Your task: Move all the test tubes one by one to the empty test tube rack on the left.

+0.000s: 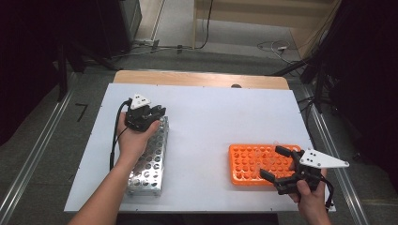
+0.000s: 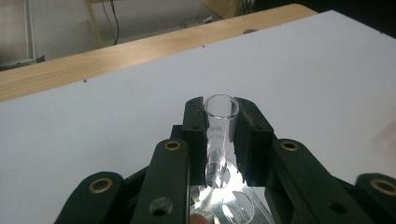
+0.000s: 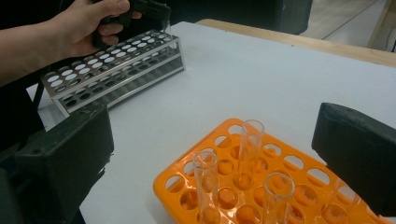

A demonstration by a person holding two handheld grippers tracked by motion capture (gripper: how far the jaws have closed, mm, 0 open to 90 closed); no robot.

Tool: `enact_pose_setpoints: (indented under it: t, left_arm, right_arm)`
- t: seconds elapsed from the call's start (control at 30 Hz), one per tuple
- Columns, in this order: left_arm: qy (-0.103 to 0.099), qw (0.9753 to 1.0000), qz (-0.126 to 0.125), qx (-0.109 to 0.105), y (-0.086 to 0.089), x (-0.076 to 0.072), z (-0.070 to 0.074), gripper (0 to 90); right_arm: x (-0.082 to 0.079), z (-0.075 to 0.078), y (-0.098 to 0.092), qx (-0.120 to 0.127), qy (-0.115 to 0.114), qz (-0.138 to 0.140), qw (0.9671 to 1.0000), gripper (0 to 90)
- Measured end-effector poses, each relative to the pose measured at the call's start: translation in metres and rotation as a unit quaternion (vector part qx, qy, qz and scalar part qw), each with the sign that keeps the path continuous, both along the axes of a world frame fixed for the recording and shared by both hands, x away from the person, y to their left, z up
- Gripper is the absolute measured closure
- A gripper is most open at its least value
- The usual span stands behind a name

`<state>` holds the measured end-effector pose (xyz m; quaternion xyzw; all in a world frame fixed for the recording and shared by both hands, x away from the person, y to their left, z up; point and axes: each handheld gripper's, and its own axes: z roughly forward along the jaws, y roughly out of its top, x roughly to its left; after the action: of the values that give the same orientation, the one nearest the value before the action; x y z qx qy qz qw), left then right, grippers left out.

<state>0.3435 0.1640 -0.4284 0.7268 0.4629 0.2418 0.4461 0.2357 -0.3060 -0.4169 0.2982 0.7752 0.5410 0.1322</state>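
A clear glass test tube (image 2: pixel 221 130) stands upright between the jaws of my left gripper (image 2: pixel 222 112), which is shut on it. The tube's lower end sits in a hole at the far end of the metal rack (image 1: pixel 149 161), also seen as the metal rack (image 3: pixel 116 70) in the right gripper view. My left gripper (image 1: pixel 151 116) hovers over that far end. My right gripper (image 1: pixel 273 162) is wide open above the orange rack (image 1: pixel 248 164). In the right gripper view the orange rack (image 3: pixel 187 179) holds several empty glass tubes (image 3: pixel 250 149), with nothing between the jaws.
A white board (image 1: pixel 211 117) covers the wooden table (image 1: pixel 197 78), whose far edge shows as a bare strip. The two racks stand apart, with open white surface between them. Cables lie on the floor beyond the table.
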Motion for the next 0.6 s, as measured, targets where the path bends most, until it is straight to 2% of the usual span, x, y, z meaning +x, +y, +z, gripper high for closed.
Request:
enact_pose_setpoints:
  t: [0.1,0.23,0.3,0.37,0.5,0.6]
  left_arm:
    - [0.011,0.9999,-0.002,0.008,-0.001,0.000,-0.001,75.4]
    - [0.026,0.9996,-0.006,0.007,-0.001,0.001,-0.002,74.5]
    - [0.027,0.9996,-0.010,0.002,0.000,0.001,-0.002,72.0]
    - [0.025,0.9996,-0.009,-0.002,0.000,0.000,-0.001,64.8]
    - [0.016,0.9994,-0.003,-0.031,0.003,-0.004,0.004,44.4]
    - [0.005,0.9986,-0.012,-0.052,0.006,-0.009,0.009,33.3]
  right_arm:
    - [0.000,0.000,-0.001,0.002,0.001,-0.002,1.0000,0.0]
    - [0.001,-0.001,-0.001,0.003,0.002,-0.002,1.0000,0.0]
    - [0.001,-0.001,-0.001,0.003,0.003,-0.004,1.0000,0.0]
    - [0.002,-0.001,-0.002,0.003,0.002,-0.005,1.0000,0.0]
    - [0.003,-0.001,-0.005,0.002,0.002,-0.012,0.9999,0.0]
    - [0.004,0.000,-0.009,0.006,0.001,-0.020,0.9998,0.0]
